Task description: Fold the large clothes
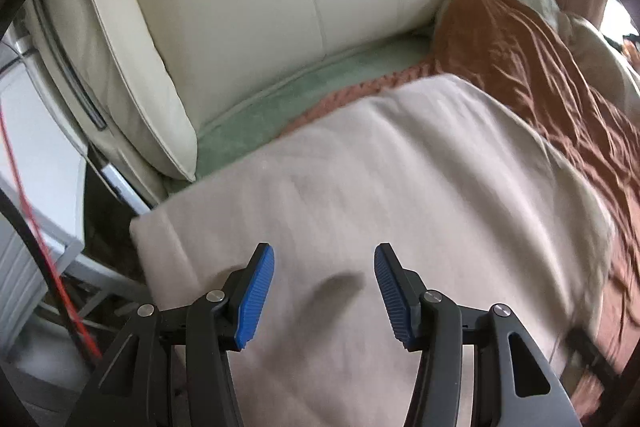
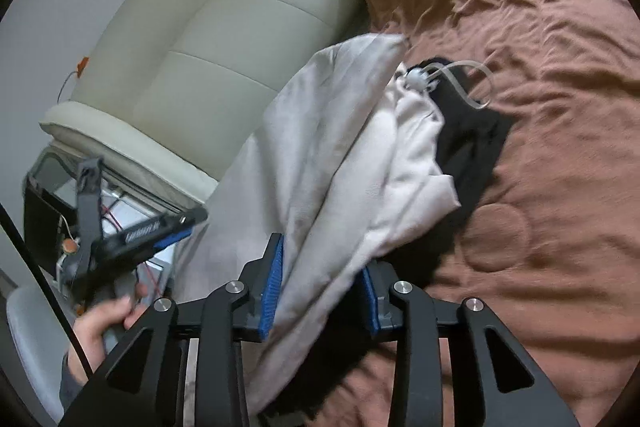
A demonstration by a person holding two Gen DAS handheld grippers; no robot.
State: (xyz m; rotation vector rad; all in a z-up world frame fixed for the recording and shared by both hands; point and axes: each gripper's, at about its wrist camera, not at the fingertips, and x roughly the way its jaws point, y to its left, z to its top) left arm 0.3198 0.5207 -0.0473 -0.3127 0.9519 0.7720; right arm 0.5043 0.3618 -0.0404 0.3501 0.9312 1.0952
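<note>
From the left wrist camera I see my left gripper (image 1: 324, 291) hovering over a broad, smooth stretch of the beige garment (image 1: 360, 195), its blue fingers (image 1: 258, 297) spread wide with nothing between them. A soft shadow falls on the cloth just ahead of the gap. The garment lies across the bed, over a rust-brown cover (image 1: 552, 75), and its far edge reaches a strip of green sheet (image 1: 288, 99) below the cream headboard (image 1: 260, 7). A brown pillow (image 1: 492, 15) leans beside the headboard. To the left, off the bed, a red cable (image 1: 36, 219) runs down past white furniture.

From the right wrist camera, my right gripper (image 2: 320, 291) has a thick bundle of the same garment (image 2: 332, 155) running between its fingers (image 2: 274, 279); the fabric fills the gap and hides most of the right-hand pad, so I read it as grasping the cloth, lifted in a bunched fold. Further along, the garment's gathered end shows a white toggle with a pale drawstring (image 2: 460, 83) looping over a black cloth (image 2: 472, 135) that lies on the brown cover (image 2: 540, 67). At lower left I see my left hand (image 2: 100, 327) gripping the handle of the other tool (image 2: 132, 231), beside the garment's edge and in front of the headboard (image 2: 208, 39).
</note>
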